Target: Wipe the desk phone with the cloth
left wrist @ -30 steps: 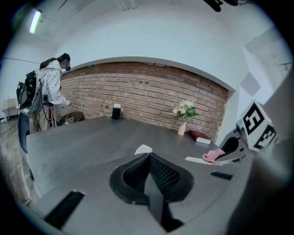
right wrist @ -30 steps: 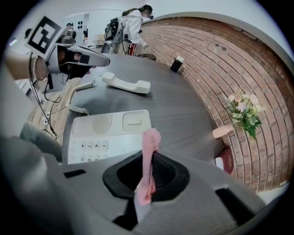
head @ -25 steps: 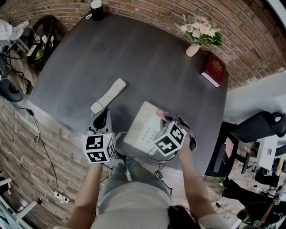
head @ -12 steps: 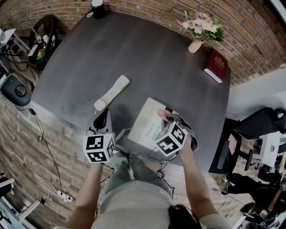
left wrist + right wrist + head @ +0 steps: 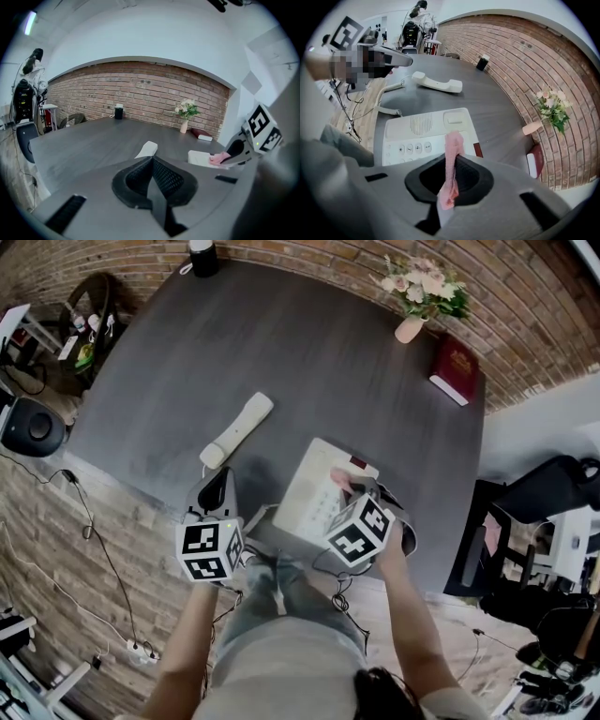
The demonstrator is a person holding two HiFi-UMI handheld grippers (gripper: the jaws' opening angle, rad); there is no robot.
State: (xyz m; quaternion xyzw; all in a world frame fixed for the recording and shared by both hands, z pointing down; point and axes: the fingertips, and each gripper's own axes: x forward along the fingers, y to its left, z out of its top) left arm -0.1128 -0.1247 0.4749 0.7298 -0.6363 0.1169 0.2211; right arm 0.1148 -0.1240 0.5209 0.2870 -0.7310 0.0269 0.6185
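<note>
Brick walls on two sides, and a dark grey bench fills the middle of the head view. Off-white desk phone sits at the near edge of the bench, right of centre, key rows toward the person. Its handset is off the base. It lies flat on the bench to the left and a bit farther away, apart from the base.

Right tongs are clenched on a pink cloth. The cloth stands as a thin upright strip between the jaws, upper end poking out over the phone's key rows. In the head view the cloth end is over the right part of the phone, beside a small dark red patch on the base. Cannot tell whether the cloth touches the phone surface.

Left tongs are clenched, jaws pressed together with nothing between them. They are held over the near bench edge left of the phone, pointing toward the handset.

Far right corner of the bench has a pale vase with flowers, with a red book just right of it. A black cylinder stands at the far edge on the left. Black chair is on the floor right of the bench.
</note>
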